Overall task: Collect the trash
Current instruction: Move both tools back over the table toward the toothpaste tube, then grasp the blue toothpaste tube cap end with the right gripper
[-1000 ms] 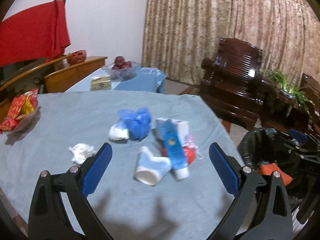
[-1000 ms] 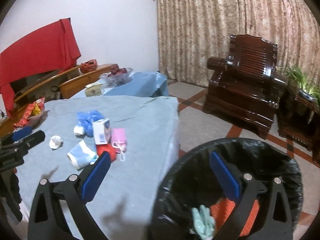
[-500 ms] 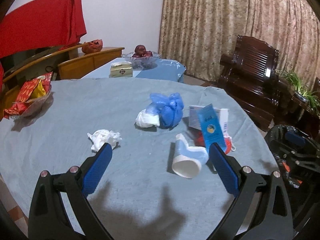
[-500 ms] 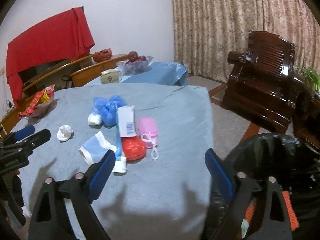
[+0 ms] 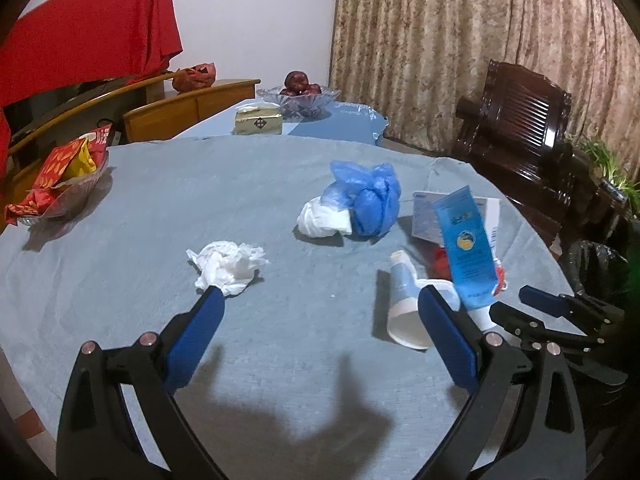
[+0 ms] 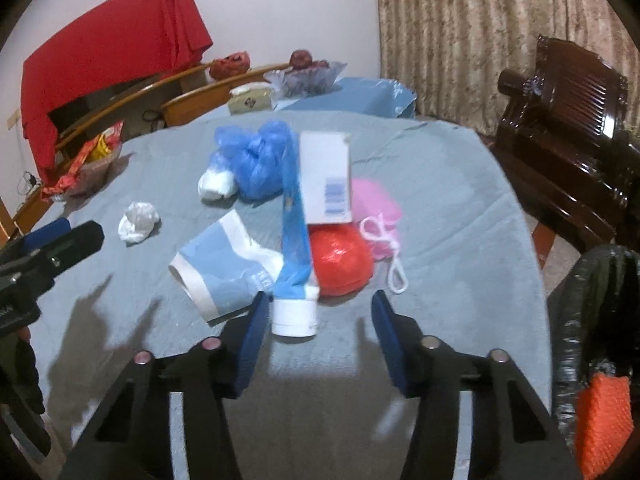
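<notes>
Trash lies on a grey-blue tablecloth (image 5: 120, 280): a crumpled white tissue (image 5: 226, 266), a blue plastic bag (image 5: 368, 200) with a white wad (image 5: 322, 220), a tipped paper cup (image 5: 406, 304), a blue tube (image 5: 466, 248) and a white box (image 6: 326, 178). A red ball (image 6: 340, 260) and a pink pouch (image 6: 376, 204) lie beside them. My left gripper (image 5: 320, 300) is open, its left fingertip just short of the tissue. My right gripper (image 6: 320, 304) is closing, and the tube's white cap (image 6: 294, 318) sits between its fingertips, untouched by the pads.
A black-lined trash bin (image 6: 592, 320) holding an orange item (image 6: 604, 416) stands off the table's right edge. A snack bowl (image 5: 60, 184) sits at the far left. A fruit bowl (image 5: 300, 96), a dark wooden armchair (image 5: 520, 120) and curtains are behind.
My right gripper swung from over the bin to the trash pile, dropped lower, and its jaws narrowed. My left gripper moved left and down toward the tissue, still wide.
</notes>
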Demonstrator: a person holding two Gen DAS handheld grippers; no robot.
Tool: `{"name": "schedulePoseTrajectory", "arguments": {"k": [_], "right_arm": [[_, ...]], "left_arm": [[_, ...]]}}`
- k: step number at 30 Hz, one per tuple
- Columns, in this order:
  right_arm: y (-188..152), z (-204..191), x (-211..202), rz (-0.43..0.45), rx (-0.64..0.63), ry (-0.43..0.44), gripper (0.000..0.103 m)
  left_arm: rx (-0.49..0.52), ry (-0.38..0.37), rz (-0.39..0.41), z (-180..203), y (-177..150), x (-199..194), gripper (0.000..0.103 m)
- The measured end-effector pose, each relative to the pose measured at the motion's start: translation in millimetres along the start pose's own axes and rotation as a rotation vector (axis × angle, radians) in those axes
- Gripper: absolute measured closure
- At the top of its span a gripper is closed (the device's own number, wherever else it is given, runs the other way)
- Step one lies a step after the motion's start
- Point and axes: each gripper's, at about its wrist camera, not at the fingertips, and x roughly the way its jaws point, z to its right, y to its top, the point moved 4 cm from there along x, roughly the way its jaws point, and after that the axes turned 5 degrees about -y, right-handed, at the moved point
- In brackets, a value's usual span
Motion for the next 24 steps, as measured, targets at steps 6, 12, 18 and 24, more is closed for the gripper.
{"name": "schedulePoseTrajectory", "arguments": {"k": [6,12,18,24], "right_arm": [[-3,-6,15,-0.035,-0.003,0.012,0.060],[-5,-12,26,-0.076,-0.010,0.022,0.064],[-6,-13,30,-0.099,-0.015,0.036,0.075],[-5,-9,17,-0.075,0.000,0.066,0.075]], "left_arm": [[-0.013,0.007,-0.012,-9,-3,9,0.008],[-0.016,0.005,-0.018,-12,-5,13,0.008],[-0.019,0.002,-0.022,-12,-5,14,0.008],[-0.011,-0.012,-0.022,-5,-5,13,0.008]]}}
